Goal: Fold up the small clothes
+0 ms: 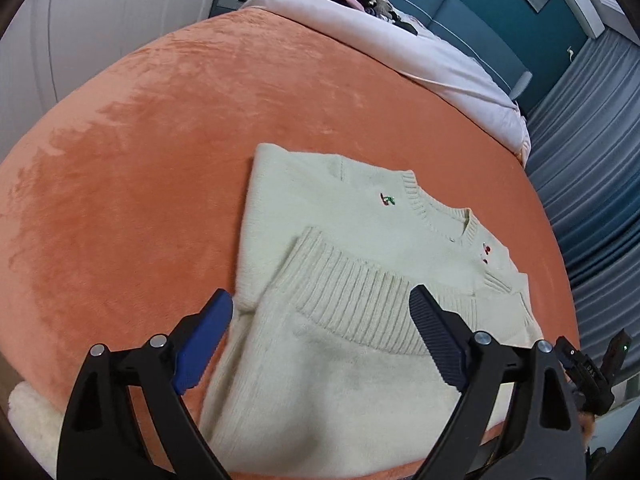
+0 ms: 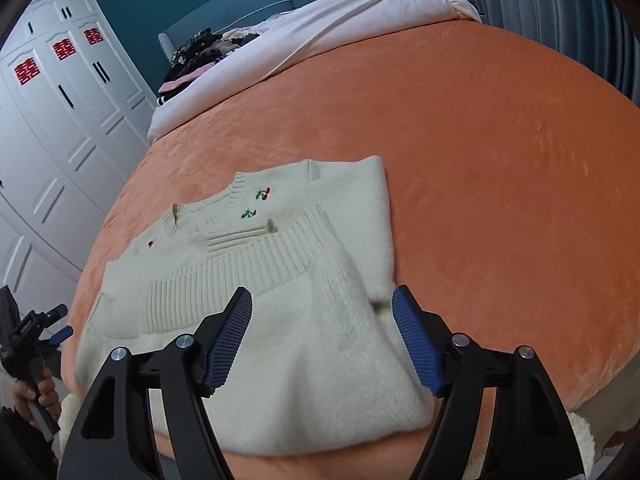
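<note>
Now cream sweater (image 1: 340, 272) half-folded, hem up.

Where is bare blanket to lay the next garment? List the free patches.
Free: orange blanket left of the sweater; the stretch right of it in the right view; the strip between sweater and white duvet. Crowded: the clothes pile at the headboard. Both grippers, left and right, hang open over the sweater.

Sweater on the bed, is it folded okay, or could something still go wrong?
Maybe two things. The sweater is folded with its ribbed hem up near the collar, but the near fold hangs at the edge of the orange blanket, so a nudge might slide it off. Both the left gripper and right gripper are open above it; closing now could pinch the knit and rumple the fold.
</note>
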`<state>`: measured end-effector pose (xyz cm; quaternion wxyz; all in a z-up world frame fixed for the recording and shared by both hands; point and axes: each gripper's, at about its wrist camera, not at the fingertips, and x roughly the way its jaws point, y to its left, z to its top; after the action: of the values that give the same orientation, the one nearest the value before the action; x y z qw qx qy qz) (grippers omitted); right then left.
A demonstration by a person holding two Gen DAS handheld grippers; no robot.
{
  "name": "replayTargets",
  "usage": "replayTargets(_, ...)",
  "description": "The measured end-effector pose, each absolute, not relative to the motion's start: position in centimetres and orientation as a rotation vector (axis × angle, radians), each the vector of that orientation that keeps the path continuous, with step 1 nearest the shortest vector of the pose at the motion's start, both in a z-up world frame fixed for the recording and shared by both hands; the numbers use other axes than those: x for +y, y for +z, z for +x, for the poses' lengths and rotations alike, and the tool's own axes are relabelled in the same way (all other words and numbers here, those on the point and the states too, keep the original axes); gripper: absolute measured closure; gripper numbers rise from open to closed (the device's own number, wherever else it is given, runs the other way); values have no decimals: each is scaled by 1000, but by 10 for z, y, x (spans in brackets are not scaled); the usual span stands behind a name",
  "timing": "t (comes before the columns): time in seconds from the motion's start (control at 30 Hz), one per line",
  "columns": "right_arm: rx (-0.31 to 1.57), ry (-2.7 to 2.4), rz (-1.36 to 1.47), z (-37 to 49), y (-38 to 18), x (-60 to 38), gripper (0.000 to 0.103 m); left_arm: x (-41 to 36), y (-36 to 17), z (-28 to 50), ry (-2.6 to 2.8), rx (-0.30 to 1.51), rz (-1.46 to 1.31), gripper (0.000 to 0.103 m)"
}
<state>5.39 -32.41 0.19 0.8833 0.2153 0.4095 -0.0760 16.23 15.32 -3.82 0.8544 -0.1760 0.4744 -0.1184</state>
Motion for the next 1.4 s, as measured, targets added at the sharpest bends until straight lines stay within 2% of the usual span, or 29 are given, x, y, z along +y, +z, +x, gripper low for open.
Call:
replayTargets(0.13,952,-172,417,89,-24,-323,31,142,-64,183,-318,1054,-404,18)
replayTargets(0.17,980,-175,399,95,-32,-319,31,143,-70,186,-311,1059,-401,22)
replayTargets(0.2,994,-174,382,97,-38,-315,36,145,-76,189,-300,1074,-403,39)
replayTargets(0.23,985,-179,348,96,-40,-308,59,147,-78,189,-274,1086,-408,65)
replayTargets(0.27,974,-175,315,94,-39,-302,73,151,-77,187,-261,1087,-425,81)
replayTargets(0.3,974,-159,304,91,-38,-299,93,156,-74,184,-270,1081,-448,93)
replayTargets(0.5,771,-63,433,49,22,-305,96,159,-19,156,-324,942,-468,94)
replayTargets(0.63,633,-25,465,59,77,-321,96,151,30,176,-353,843,-466,94)
replayTargets(0.73,612,-32,505,90,83,-339,96,147,42,217,-305,829,-458,94)
replayTargets(0.8,671,-76,521,120,60,-353,96,142,27,247,-265,863,-426,94)
replayTargets(0.97,997,-185,645,181,-55,-370,93,128,-73,303,-127,1118,-415,93)
replayTargets(1.0,993,-193,645,180,-60,-368,91,131,-79,301,-119,1108,-441,90)
replayTargets(1.07,935,-199,657,165,-48,-365,79,140,-71,288,-133,1047,-519,87)
replayTargets(1.13,907,-195,647,143,-32,-366,60,151,-57,270,-151,1020,-550,68)
replayTargets(1.17,885,-197,631,128,-24,-365,55,157,-48,256,-163,991,-554,63)
replayTargets(1.23,851,-218,605,94,-13,-364,40,168,-33,228,-161,956,-547,42)
replayTargets(1.27,852,-224,598,77,-11,-362,39,173,-29,212,-151,951,-549,38)
replayTargets(1.33,878,-240,582,46,-16,-356,35,183,-32,178,-116,955,-598,21)
replayTargets(1.4,920,-257,593,23,-28,-346,32,186,-43,149,-89,975,-645,18)
